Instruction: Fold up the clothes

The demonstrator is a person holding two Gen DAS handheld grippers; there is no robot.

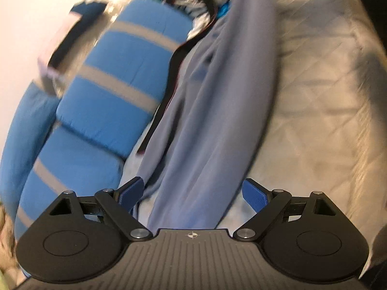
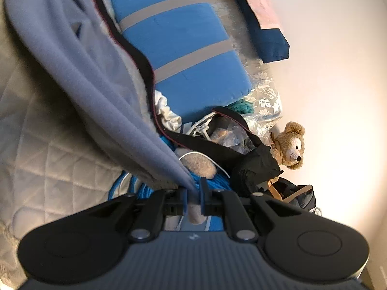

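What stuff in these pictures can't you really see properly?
- Grey-blue garment: left wrist view, its top is cut off by the frame edge, so what kind it is stays unclear.
- Pink and navy item: left wrist view, motion blur.
- Clutter under the black strap: right wrist view, too jumbled.
- Teddy bear: right wrist view, body hidden by black cloth.

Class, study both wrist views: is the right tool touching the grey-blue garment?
Touching. The right wrist view shows the right tool shut on a gathered end of the grey-blue garment, the cloth running straight from between its fingers.
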